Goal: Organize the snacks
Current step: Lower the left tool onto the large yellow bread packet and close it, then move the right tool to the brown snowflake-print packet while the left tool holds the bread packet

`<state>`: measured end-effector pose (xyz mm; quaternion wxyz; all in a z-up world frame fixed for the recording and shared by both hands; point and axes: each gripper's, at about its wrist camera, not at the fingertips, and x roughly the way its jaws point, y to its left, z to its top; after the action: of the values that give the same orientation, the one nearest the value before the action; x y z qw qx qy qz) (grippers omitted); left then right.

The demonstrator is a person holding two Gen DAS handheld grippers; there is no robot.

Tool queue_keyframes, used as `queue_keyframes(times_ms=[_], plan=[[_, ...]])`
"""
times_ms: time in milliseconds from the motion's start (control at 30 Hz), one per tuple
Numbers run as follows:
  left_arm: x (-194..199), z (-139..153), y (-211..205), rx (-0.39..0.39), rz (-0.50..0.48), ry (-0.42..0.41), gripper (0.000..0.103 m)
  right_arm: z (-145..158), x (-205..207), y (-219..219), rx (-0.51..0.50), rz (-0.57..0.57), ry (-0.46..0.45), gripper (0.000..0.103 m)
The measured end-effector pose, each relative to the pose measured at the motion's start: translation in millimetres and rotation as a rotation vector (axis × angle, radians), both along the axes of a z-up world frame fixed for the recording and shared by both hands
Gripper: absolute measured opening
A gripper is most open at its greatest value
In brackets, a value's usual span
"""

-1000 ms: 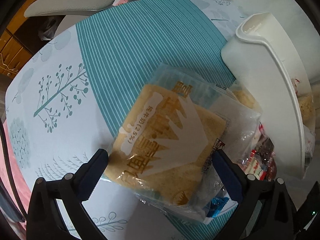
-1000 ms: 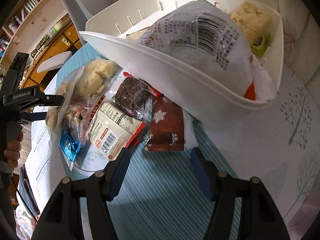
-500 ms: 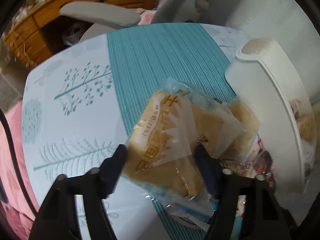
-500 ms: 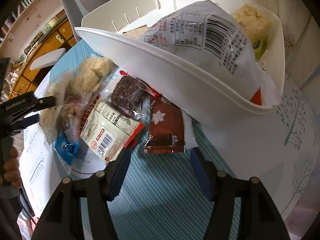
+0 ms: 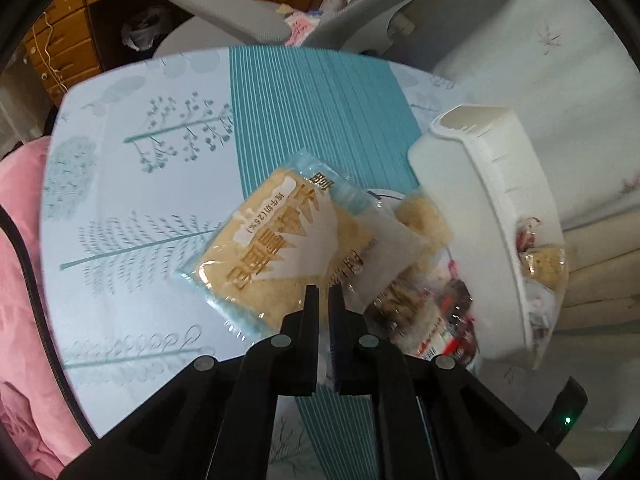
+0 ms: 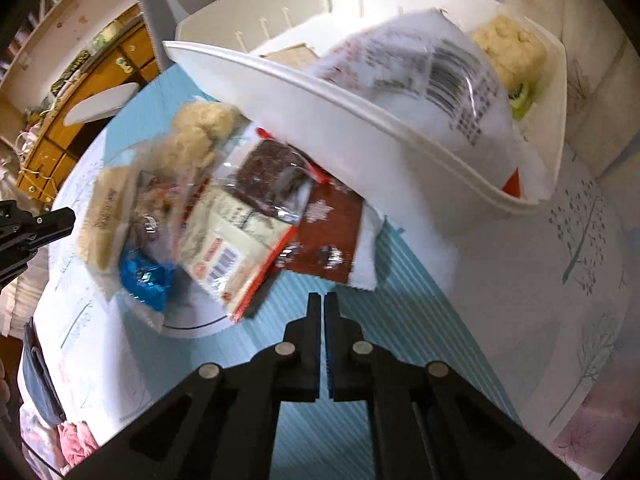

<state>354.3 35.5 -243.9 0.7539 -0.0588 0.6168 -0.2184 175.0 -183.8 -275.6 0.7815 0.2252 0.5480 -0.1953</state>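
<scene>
Where second ago both sets of jaws stood wide, left gripper (image 5: 323, 294) now pinched on near edge of toast packet (image 5: 280, 256); right gripper (image 6: 322, 300) closed empty, snack pile (image 6: 224, 216) beyond tips, white basket (image 6: 360, 128) farther. Judgement: packet ready for basket.

Each claw (image 5: 323, 294) (image 6: 322, 300) is matte black plastic, with round silver screws along its angular arms.
</scene>
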Motion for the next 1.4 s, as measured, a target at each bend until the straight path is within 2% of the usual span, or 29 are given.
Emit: queue_keyframes(times_ms=[200,333,433,533,600,633,667,700,767,867,967,1133,1267,1400], plan=[[-10,29,10,-0.013,-0.009,-0.02,0.003,14,-3,7,0.02,-0.004,-0.036,0.001],[-7,32,9,-0.013,-0.049,-0.024,0.012,21,-11,5,0.061,-0.039,-0.067,0.002],[-5,30,6,0.012,-0.074,-0.029,0.024,21,-16,-1,0.082,-0.084,-0.074,0.002],[1,21,2,0.04,-0.093,-0.016,0.041,18,-18,-6,0.119,-0.132,-0.08,0.002],[6,15,-2,0.066,-0.108,-0.008,0.058,18,-19,-9,0.116,-0.157,-0.082,0.002],[8,11,-3,0.079,-0.114,-0.007,0.061,19,-18,-9,0.108,-0.168,-0.09,0.003],[10,8,-5,0.093,-0.121,-0.005,0.064,18,-18,-11,0.107,-0.174,-0.098,0.005],[13,4,-6,0.104,-0.127,0.0,0.068,18,-17,-13,0.108,-0.184,-0.106,0.014],[19,-5,-9,0.125,-0.131,0.03,0.078,18,-16,-14,0.107,-0.212,-0.117,0.041],[23,-17,-14,0.14,-0.15,0.063,0.081,16,-17,-15,0.095,-0.257,-0.115,0.044],[24,-26,-17,0.16,-0.165,0.07,0.091,11,-12,-16,0.086,-0.266,-0.1,0.044],[30,-41,-18,0.172,-0.165,0.089,0.092,1,-4,-16,0.041,-0.29,-0.069,0.044],[34,-49,-19,0.165,-0.168,0.098,0.102,-4,1,-9,-0.005,-0.296,-0.058,0.045],[35,-53,-25,0.201,-0.181,0.082,0.102,-7,5,-9,-0.043,-0.313,-0.047,0.048]])
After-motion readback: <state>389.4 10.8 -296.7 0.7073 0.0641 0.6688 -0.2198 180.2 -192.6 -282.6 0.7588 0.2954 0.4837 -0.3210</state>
